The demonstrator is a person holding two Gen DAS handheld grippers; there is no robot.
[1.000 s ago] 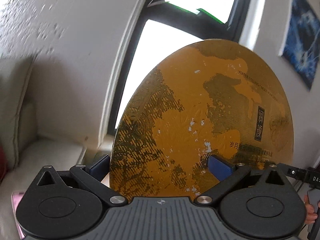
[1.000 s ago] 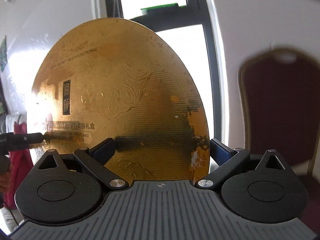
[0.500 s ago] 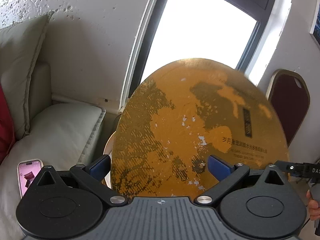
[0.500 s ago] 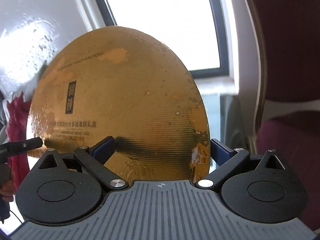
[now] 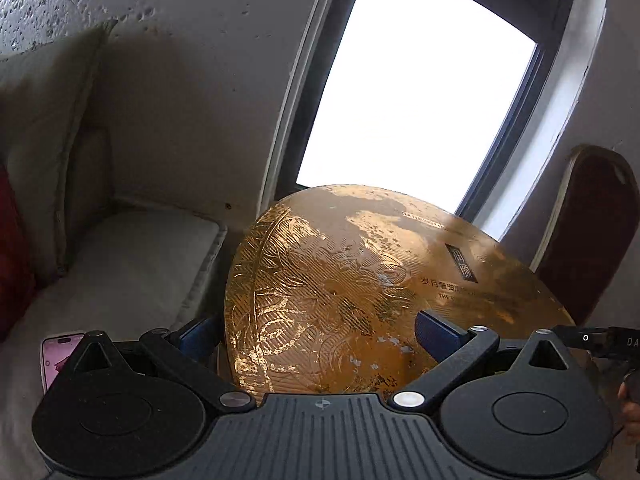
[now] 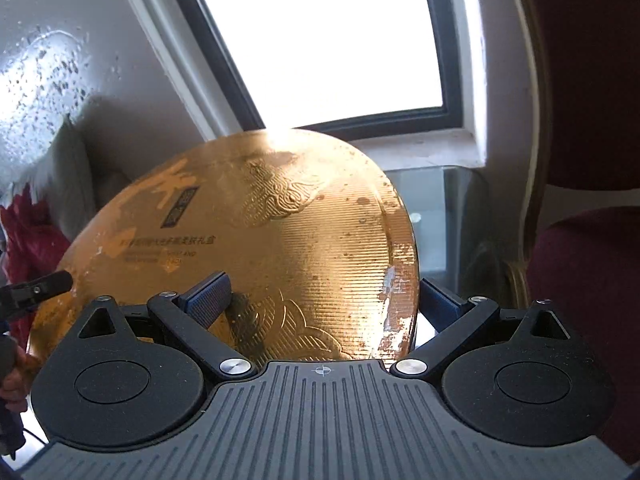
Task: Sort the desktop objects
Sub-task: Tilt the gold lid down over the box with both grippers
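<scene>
A round gold tin lid (image 5: 360,292) with embossed patterns and a small dark label fills the middle of both views, tilted away from me. My left gripper (image 5: 316,328) is shut on its left rim, one blue finger behind the edge and one on the face. At the opposite rim of the lid (image 6: 300,240) my right gripper (image 6: 324,292) is shut the same way. Each view catches the other gripper's black tip: the right one (image 5: 592,338) and the left one (image 6: 36,290).
A pale sofa seat (image 5: 132,260) with cushions lies to the left, and a phone (image 5: 60,356) rests on it. A bright window (image 5: 408,92) is ahead. A dark red chair (image 6: 580,240) stands at the right, beside a glass tabletop (image 6: 432,208).
The gold lid has tipped from nearly upright to a flatter tilt and come lower, with both grippers still holding it. The sofa, windowsill and glass tabletop have come into view.
</scene>
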